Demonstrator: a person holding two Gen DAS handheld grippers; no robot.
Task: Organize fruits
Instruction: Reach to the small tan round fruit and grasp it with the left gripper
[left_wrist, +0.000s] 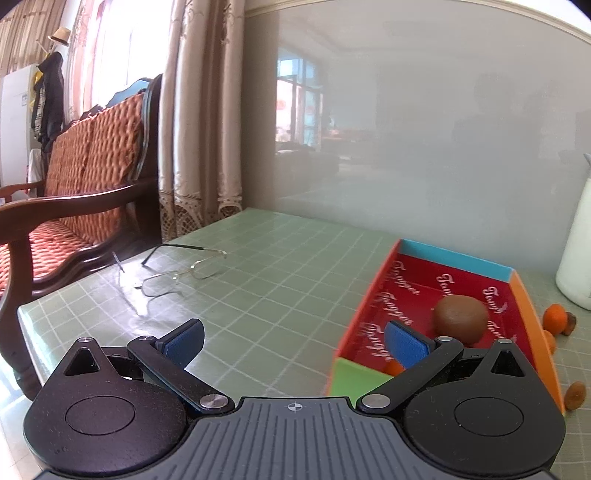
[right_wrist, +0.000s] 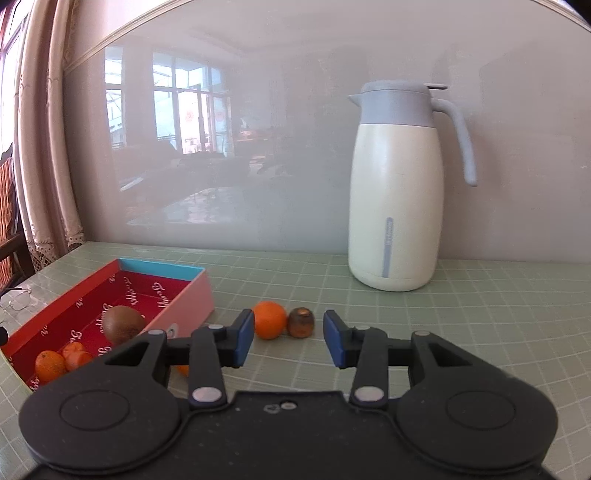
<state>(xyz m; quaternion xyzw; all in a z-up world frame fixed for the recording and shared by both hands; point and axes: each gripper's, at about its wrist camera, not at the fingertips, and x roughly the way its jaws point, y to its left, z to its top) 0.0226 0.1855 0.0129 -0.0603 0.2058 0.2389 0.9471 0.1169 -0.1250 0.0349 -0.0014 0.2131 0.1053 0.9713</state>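
Orange just beyond empty jaws

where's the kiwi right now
The kiwi lies inside the red box, left of the right claw in the right wrist view, just beyond the small oranges in the box's near corner.

A home living room. A wooden armchair with orange quilted cushions stands beside the desk, in front of long beige lace-trimmed curtains at a bright window. Coats and a straw hat hang on a stand further back. On the desk lie a pair of eyeglasses and a cream thermos jug, against a glossy wall panel reflecting the room's windows.
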